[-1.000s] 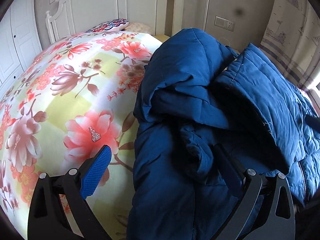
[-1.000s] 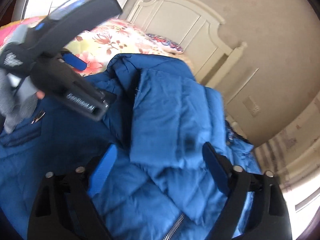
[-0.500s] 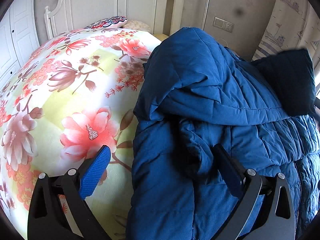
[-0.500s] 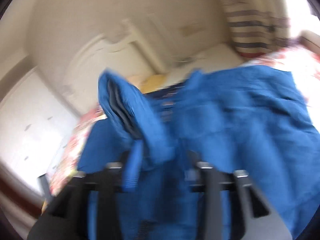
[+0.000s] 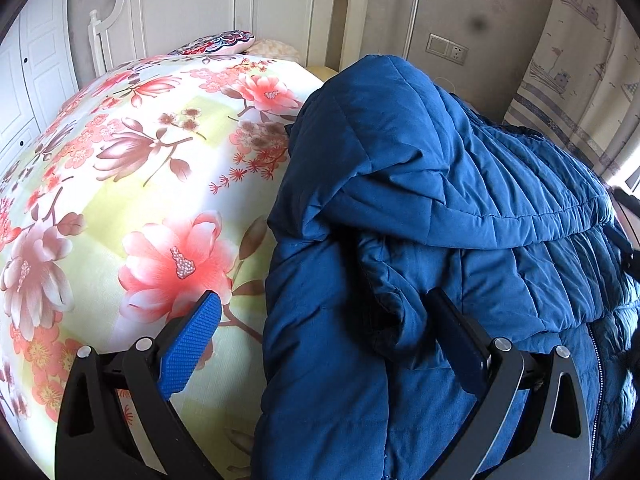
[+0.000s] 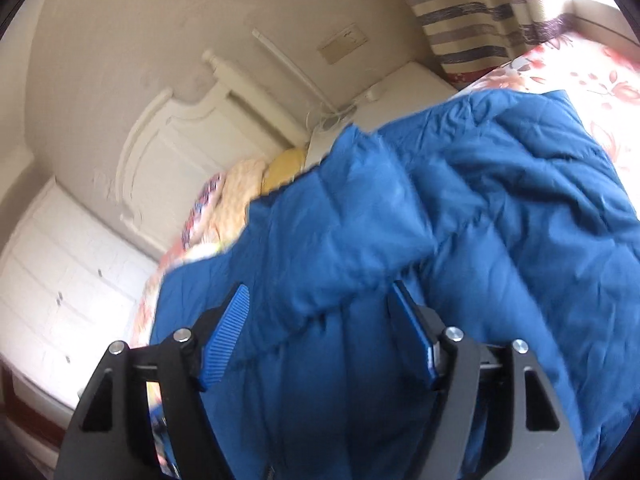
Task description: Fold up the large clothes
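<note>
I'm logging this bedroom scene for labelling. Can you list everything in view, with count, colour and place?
jacket: one, blue, quilted, on the bed's right side
bedspread: one, floral pink and yellow, covering the bed
pillows: at least two, patterned and cream, by the headboard
headboard: one, white, at the wall
curtain: one, striped, far right
wall socket: one, white, on the wall
left gripper: open, over the jacket's edge
right gripper: open, above the jacket

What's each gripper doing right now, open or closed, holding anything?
Left gripper: open, holding nothing, over the blue jacket's edge.
Right gripper: open, jacket fabric between its fingers, not clamped.
</note>
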